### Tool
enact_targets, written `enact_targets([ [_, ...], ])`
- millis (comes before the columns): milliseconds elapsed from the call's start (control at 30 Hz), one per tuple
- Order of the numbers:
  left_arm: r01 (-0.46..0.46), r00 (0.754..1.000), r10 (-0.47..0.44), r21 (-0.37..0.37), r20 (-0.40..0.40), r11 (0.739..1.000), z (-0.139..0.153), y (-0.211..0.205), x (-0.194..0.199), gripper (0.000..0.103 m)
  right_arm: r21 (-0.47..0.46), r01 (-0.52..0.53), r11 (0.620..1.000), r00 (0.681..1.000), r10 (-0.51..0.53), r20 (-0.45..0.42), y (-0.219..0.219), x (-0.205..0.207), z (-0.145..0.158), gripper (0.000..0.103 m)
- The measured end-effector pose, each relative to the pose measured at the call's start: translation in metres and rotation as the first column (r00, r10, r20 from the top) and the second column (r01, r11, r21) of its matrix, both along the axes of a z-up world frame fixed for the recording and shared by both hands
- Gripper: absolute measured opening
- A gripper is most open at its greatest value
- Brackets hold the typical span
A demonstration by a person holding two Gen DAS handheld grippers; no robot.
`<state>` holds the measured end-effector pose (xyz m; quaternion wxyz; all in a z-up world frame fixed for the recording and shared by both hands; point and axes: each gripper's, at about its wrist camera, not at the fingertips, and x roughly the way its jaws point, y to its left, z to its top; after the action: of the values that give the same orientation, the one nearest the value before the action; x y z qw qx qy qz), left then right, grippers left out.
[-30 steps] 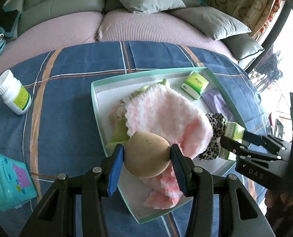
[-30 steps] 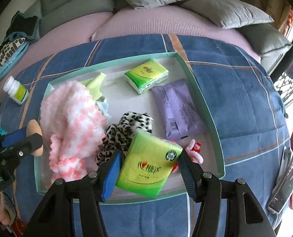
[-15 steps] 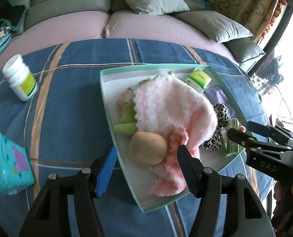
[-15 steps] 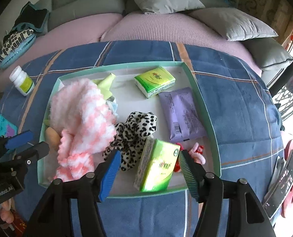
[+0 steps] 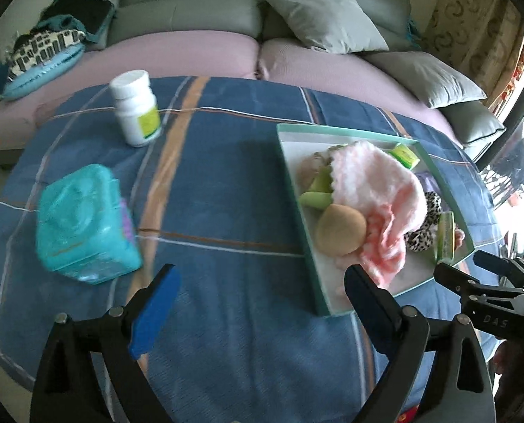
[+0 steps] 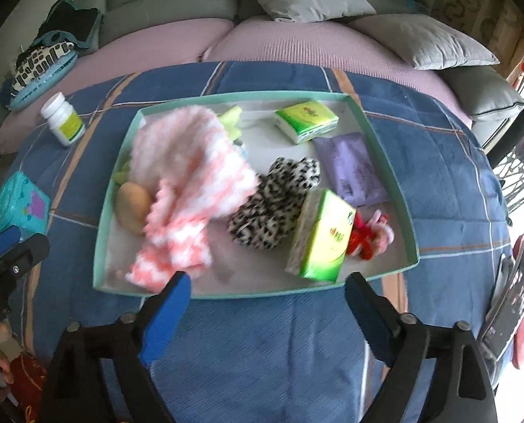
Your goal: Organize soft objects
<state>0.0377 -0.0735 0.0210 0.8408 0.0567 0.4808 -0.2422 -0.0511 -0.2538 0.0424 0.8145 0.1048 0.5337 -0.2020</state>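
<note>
A teal-rimmed tray on the blue plaid cloth holds a pink-and-white fluffy cloth, a tan sponge, a leopard-print scrunchie, two green tissue packs, a purple packet and a red-pink toy. My right gripper is open and empty just in front of the tray. My left gripper is open and empty, left of the tray's near corner; the sponge lies in the tray.
A white pill bottle and a teal wipes pack sit on the cloth left of the tray. A sofa with grey cushions runs behind. A phone lies at the right edge.
Both grippers opened and drew back from the tray. The left let go of the tan sponge; the right let go of the green tissue pack, which now stands on edge in the tray.
</note>
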Motion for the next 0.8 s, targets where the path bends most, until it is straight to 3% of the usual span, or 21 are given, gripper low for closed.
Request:
enact_targets([
  [333, -0.011, 1.000, 0.010, 0.035, 0.017, 0.999, 0.004, 0.019, -0.022, 0.094, 0.046, -0.005, 0.999, 1.000, 0.004, 0.027, 0.029, -0.019, 0.001, 0.097],
  [800, -0.062, 0.997, 0.058, 0.090, 0.049, 0.994, 0.005, 0.038, -0.046, 0.094, 0.024, -0.026, 0.999, 0.999, 0.025, 0.042, 0.056, -0.036, -0.006, 0.097],
])
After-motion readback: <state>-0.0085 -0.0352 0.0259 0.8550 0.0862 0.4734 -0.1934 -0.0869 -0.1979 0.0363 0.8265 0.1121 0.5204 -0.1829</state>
